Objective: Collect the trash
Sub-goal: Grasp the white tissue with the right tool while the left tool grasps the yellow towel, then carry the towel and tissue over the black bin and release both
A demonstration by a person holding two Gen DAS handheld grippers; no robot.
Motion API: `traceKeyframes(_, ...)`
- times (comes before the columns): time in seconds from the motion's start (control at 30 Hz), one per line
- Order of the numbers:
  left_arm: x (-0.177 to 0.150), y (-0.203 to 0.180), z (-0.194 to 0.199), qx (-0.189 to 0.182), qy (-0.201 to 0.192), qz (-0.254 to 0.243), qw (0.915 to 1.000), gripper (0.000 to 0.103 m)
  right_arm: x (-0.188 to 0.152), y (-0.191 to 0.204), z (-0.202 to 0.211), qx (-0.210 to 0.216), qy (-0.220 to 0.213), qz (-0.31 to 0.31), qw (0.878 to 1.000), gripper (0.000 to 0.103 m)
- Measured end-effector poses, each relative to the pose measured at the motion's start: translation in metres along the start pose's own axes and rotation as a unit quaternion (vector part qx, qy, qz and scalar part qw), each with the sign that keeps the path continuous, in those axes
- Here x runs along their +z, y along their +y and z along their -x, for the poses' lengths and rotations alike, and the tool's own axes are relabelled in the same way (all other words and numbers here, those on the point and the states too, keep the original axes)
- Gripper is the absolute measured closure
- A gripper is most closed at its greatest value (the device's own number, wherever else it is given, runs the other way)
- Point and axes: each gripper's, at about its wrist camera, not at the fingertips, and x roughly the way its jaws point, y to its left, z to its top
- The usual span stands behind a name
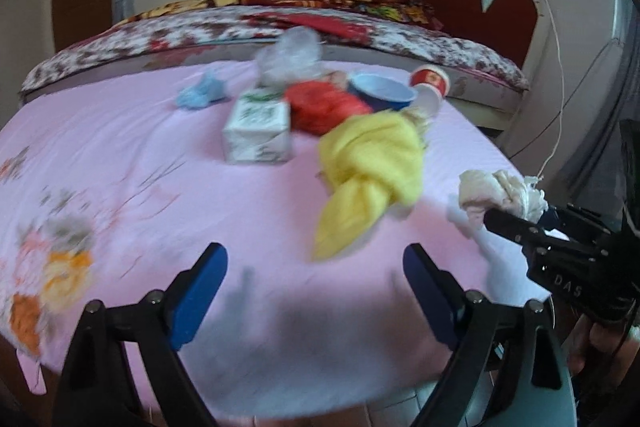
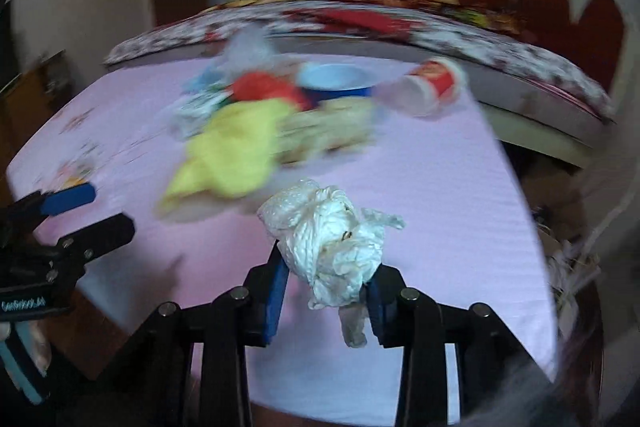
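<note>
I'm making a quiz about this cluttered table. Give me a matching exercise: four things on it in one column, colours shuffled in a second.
Things:
1. crumpled wad held in the right gripper
2. knotted cloth
3. tipped paper cup
4. bowl

Colours:
A. blue
B. white
C. red
D. yellow

Pairs: 1-B, 2-D, 3-C, 4-A

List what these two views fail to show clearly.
- Print on the white carton: blurred in the left wrist view.
- Far side of the blue bowl: the red bag and yellow cloth overlap it.
- Pile under the yellow cloth: motion-smeared in the right wrist view.
- Inside the crumpled white bag pinched by the right gripper: hidden by its folds.
</note>
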Motion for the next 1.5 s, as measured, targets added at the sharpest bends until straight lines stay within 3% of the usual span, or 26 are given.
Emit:
traceKeyframes(0.3,0.04,-0.023,-0.048,-0.02,0.016,-0.007,0.9996,0.025,0.028,-0.034,-0.022,-0.011,-0.004,-0.021,1.0,0.065)
traceKeyframes(0.43,0.045,-0.017,-0.065,-0.042,0.039,0.009,0.9983,0.038,0.026,-0.039,-0.024,-0.008,-0.002,-0.023,1.0,0.065)
traceKeyframes(0.53,0.043,-0.019,-0.067,-0.058,0.044,0.009,0.9973,0.062,0.023,-0.039,-0.024,-0.006,0.0,-0.019,1.0,0.065)
traceKeyframes(0.6,0.041,-0.022,-0.058,-0.058,0.034,-0.001,0.9977,0.067,0.019,-0.04,-0.022,-0.007,0.001,-0.016,1.0,0.065)
traceKeyframes(1.0,0.021,-0.032,-0.006,-0.032,0.004,-0.04,0.9987,0.073,0.006,-0.05,0.011,-0.002,-0.012,-0.024,1.0,0.065)
traceKeyframes(1.5,0.0,-0.116,0.023,-0.087,0.003,-0.099,0.9913,0.073,-0.028,-0.099,0.084,-0.038,-0.041,-0.063,0.996,0.065)
